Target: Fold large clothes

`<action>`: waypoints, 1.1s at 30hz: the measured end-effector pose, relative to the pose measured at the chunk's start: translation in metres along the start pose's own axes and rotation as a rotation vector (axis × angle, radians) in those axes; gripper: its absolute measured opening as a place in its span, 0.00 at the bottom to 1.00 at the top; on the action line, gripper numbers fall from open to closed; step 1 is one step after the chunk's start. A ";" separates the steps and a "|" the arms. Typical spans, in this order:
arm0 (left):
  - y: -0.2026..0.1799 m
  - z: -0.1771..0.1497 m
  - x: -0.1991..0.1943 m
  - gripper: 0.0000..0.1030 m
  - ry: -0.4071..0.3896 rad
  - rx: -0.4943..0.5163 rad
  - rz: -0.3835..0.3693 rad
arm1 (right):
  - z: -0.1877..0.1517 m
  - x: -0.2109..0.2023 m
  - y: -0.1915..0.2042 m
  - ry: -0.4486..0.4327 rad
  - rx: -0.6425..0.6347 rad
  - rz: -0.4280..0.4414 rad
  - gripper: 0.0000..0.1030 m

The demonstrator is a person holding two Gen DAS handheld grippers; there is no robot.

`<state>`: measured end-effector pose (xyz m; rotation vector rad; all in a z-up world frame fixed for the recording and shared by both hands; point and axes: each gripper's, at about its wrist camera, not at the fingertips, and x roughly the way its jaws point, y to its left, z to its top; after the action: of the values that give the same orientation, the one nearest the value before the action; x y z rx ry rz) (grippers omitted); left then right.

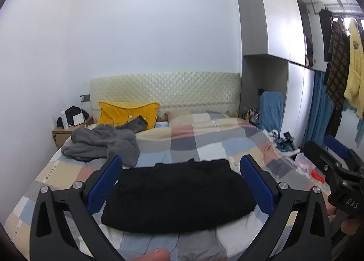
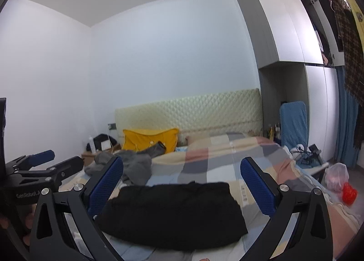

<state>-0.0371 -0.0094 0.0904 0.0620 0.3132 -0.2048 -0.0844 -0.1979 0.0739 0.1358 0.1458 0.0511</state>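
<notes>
A folded black garment point(image 1: 179, 195) lies near on the checked bedspread point(image 1: 204, 138); a grey garment point(image 1: 102, 144) is heaped far left. Left gripper point(image 1: 180, 183) and right gripper point(image 2: 182, 185) hover, jaws apart, empty.

A wide bed point(image 1: 204, 138) fills the room's middle, covered by a patchwork quilt point(image 1: 188, 144) of grey, peach, cream, pale blue and white squares, with a cream diamond-quilted padded headboard point(image 1: 163, 89) at its far end against the wall. Near the foot, a black garment folded into a flat rectangle point(image 1: 179, 195) lies directly on the quilt, its edges fairly straight. Toward the far left corner a rumpled grey fleece garment point(image 1: 102, 144) sits in a loose heap, one part reaching up onto a mustard-yellow rectangular cushion point(image 1: 127, 113) that leans against the headboard. The two garments lie apart, bare quilt between them.
</notes>
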 end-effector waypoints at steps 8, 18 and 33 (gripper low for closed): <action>-0.009 -0.028 -0.002 1.00 0.077 0.043 0.041 | -0.021 -0.014 0.012 0.056 -0.017 0.014 1.00; 0.012 -0.062 0.011 1.00 0.179 -0.009 0.079 | -0.047 -0.012 0.023 0.130 -0.044 0.004 1.00; 0.030 -0.085 0.034 1.00 0.247 -0.033 0.106 | -0.081 0.017 0.020 0.238 -0.053 -0.031 1.00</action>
<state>-0.0243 0.0211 -0.0002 0.0716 0.5578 -0.0866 -0.0807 -0.1668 -0.0050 0.0745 0.3833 0.0403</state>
